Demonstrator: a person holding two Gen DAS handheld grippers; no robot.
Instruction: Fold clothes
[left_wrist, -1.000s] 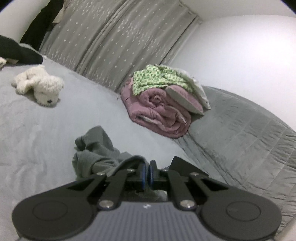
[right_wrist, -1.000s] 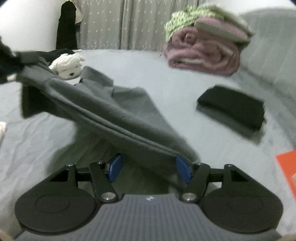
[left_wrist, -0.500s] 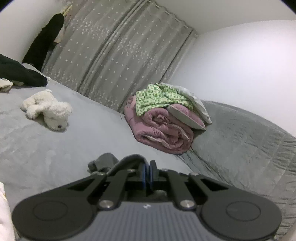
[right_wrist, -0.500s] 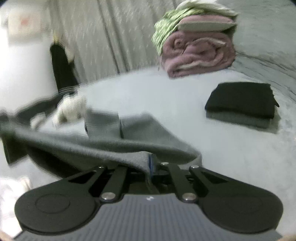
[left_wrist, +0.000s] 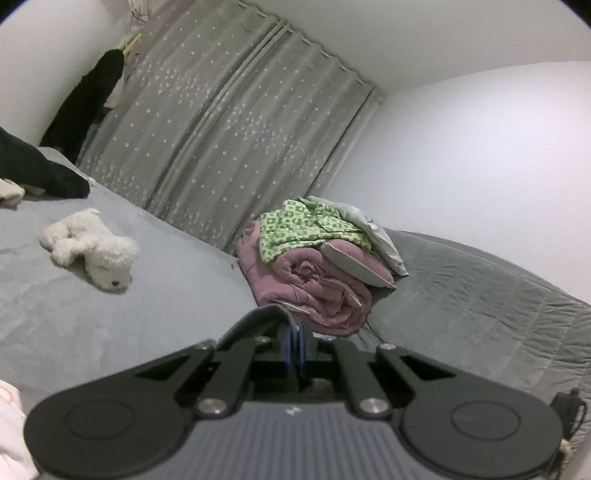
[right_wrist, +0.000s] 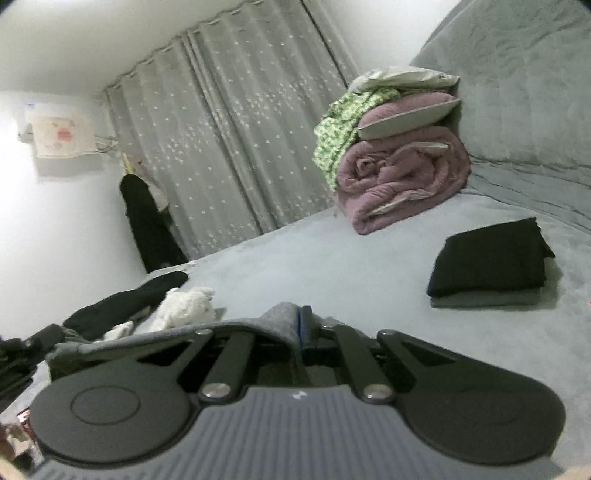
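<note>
Both grippers have their blue pads pressed together on the same grey garment (right_wrist: 273, 321): the right gripper (right_wrist: 300, 325) pinches a fold of it that drapes away leftward over its own linkage, and the left gripper (left_wrist: 294, 341) nips a grey edge (left_wrist: 266, 314) that curls up over its fingers. This looks like the lift-and-spread step, the cloth raised clear of the grey bed (left_wrist: 155, 295) at two points. Next, I judge, the hands must draw apart to tauten it, then lay it flat before folding. Each gripper points nearly level toward the rolled pink quilt (right_wrist: 399, 181); a folded black stack (right_wrist: 487, 258) lies nearby.
</note>
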